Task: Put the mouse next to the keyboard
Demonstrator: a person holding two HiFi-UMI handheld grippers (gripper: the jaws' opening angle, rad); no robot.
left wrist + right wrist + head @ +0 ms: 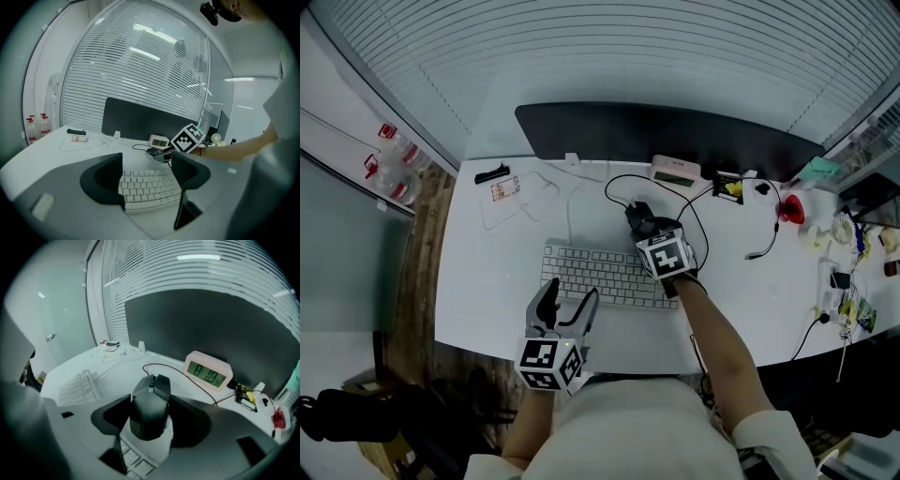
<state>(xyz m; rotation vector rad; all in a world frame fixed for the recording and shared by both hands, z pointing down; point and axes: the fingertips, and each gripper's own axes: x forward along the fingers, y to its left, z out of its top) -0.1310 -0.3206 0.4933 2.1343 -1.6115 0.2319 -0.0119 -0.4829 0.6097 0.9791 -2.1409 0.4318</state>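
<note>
The right tongs were clamped on the mouse at the keyboard's far right corner, probably to carry it alongside. The left tongs hung apart and empty over the keyboard's near edge, out of the way. A white bench lay under the keyboard, with a monitor and blinds beyond it.

From above, can see only the nose of the mouse past the right gripper. Cannot read the card or sort the clutter at far right.
</note>
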